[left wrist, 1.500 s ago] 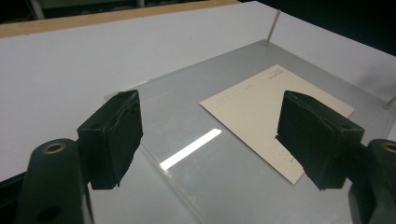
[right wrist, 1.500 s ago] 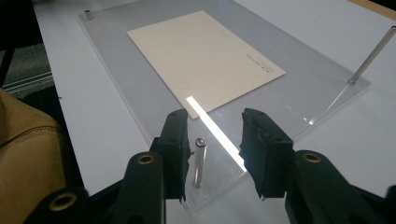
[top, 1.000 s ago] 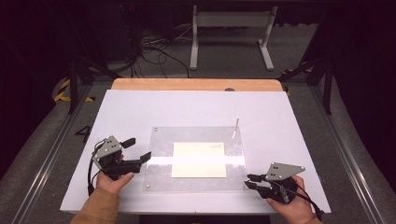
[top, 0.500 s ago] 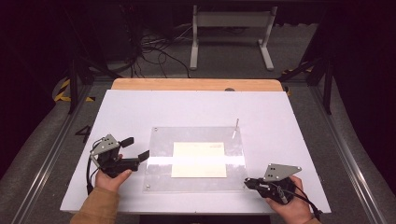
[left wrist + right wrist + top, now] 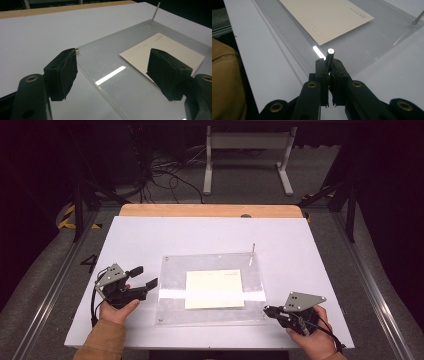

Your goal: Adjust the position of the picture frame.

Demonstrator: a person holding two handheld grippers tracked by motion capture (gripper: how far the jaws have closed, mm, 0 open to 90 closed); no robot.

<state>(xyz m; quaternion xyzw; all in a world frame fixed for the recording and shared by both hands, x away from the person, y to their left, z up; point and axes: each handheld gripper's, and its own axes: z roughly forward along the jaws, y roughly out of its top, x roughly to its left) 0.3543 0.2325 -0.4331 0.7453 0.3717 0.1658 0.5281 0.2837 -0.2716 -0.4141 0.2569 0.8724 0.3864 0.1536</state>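
The desk (image 5: 150,240) is plain white, with a light wooden strip (image 5: 210,210) along its far edge. On it lies a clear, colourless plate (image 5: 175,270) carrying a cream sheet (image 5: 214,289) with faint grey print. Both tongs (image 5: 144,279) (image 5: 269,310) are black with grey top plates; a silver pin (image 5: 330,55) sits in the right ones. The sleeve (image 5: 102,342) is tan.

You hold a thin metal pin (image 5: 330,55) clamped in your right claw (image 5: 329,67), its round silvery tip poking out above the clear acrylic plate's (image 5: 172,290) near right corner, close to the counter's (image 5: 150,235) near edge.
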